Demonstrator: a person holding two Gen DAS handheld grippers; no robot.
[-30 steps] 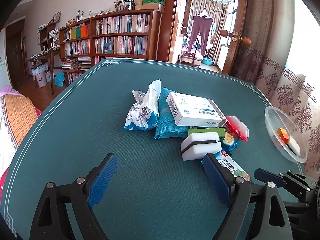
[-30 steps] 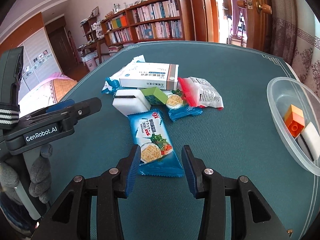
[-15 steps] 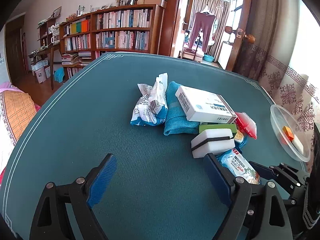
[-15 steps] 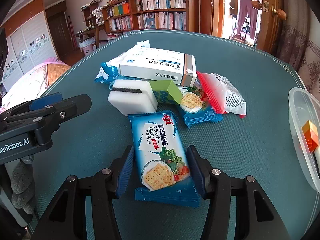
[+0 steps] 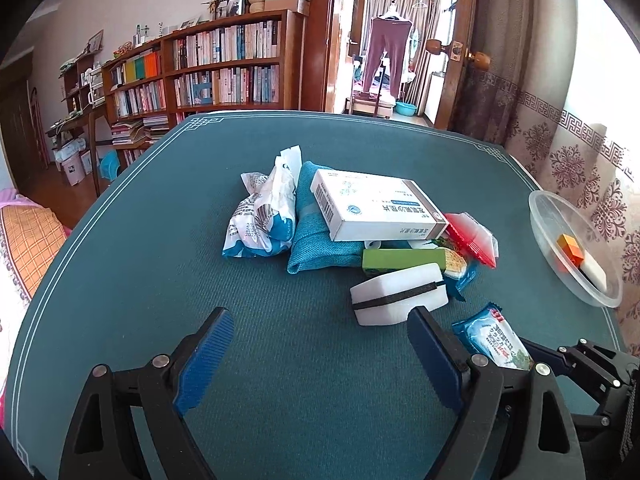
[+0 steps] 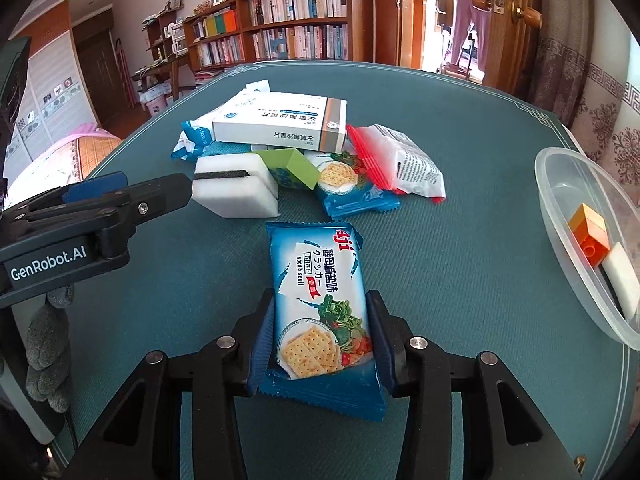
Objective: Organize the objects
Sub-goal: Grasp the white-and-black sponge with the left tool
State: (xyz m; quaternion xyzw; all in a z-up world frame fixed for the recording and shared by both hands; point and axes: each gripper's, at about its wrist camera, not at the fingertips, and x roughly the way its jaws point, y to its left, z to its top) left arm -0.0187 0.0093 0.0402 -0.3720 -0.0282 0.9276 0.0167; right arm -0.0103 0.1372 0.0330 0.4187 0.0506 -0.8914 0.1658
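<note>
A blue cracker packet (image 6: 320,304) lies on the green table, and my right gripper (image 6: 320,336) is shut on its near end; the packet also shows in the left wrist view (image 5: 494,340). Beyond it is a pile: a white sponge (image 6: 234,190), a green block (image 6: 294,168), a white medicine box (image 6: 280,122), a second cracker packet (image 6: 348,192) and a red-and-white packet (image 6: 400,164). My left gripper (image 5: 320,354) is open and empty above the table, just short of the white sponge (image 5: 398,298).
A clear plastic bowl (image 6: 560,184) at the right table edge holds an orange brick (image 6: 592,232) and a white block (image 6: 624,280). A teal cloth (image 5: 316,236) and a white-blue bag (image 5: 264,216) lie at the pile's left. Bookshelves and a door stand behind.
My right gripper moved forward around the cracker packet and closed on it. My left gripper shifted a little and stayed open.
</note>
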